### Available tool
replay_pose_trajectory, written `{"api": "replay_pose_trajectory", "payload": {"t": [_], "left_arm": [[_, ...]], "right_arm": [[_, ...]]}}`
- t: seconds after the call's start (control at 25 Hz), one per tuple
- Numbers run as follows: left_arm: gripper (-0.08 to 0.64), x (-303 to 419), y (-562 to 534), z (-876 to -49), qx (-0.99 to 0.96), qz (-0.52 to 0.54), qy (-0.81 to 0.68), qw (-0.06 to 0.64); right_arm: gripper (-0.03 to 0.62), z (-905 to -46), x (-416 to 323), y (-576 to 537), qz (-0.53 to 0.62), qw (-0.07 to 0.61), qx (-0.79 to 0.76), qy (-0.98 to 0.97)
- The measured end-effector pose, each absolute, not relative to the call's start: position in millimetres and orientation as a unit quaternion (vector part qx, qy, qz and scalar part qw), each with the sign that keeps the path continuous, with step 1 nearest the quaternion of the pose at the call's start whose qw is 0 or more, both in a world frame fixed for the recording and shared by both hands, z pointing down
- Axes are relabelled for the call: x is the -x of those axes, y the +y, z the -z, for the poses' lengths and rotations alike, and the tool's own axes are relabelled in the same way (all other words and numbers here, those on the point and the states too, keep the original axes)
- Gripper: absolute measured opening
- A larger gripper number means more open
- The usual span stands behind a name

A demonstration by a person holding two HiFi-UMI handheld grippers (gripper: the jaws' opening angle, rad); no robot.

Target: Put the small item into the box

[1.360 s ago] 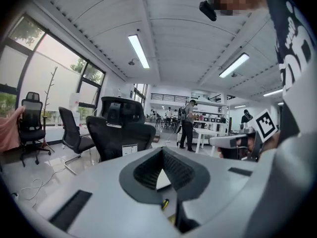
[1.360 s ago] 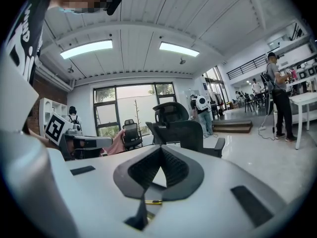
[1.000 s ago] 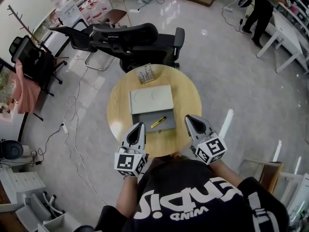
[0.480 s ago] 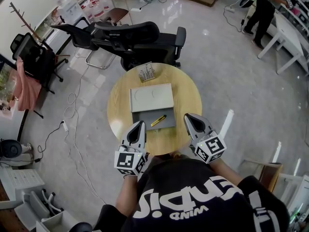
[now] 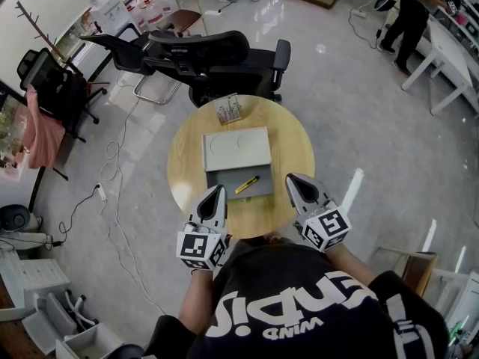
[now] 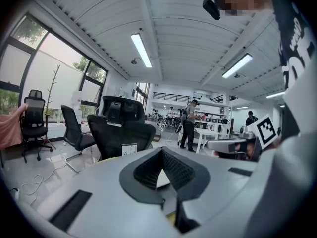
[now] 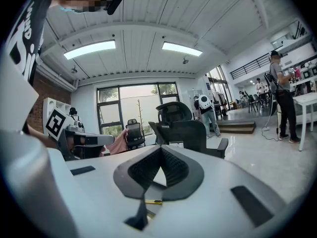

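Observation:
A small yellow item lies slanted inside the open grey box at the middle of the round wooden table. The box's flat lid rests behind it. A sliver of the yellow item also shows under the jaws in the right gripper view. My left gripper hovers at the table's near edge, left of the box, shut with nothing in it. The right gripper is just right of the box, also shut and empty. Both point toward the far side of the table.
A small stand with a printed card sits at the table's far edge. A black office chair stands right behind the table, and another chair is at far left. Cables trail over the floor on the left.

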State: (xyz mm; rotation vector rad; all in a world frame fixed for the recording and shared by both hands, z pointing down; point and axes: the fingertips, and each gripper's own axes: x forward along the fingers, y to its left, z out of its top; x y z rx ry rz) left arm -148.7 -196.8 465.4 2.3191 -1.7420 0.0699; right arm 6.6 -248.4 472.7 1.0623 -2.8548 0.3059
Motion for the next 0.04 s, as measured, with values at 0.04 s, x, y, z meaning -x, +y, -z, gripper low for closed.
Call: {"api": "replay_pose_trajectory", "payload": {"t": [0.04], "left_arm": [[0.009,149.1,-196.9,-465.7,-0.794,-0.024,-0.596,0.12]], "right_arm": [[0.0,-473.0,-6.1,-248.7,-0.1,0.04,-0.347,-0.932]]}}
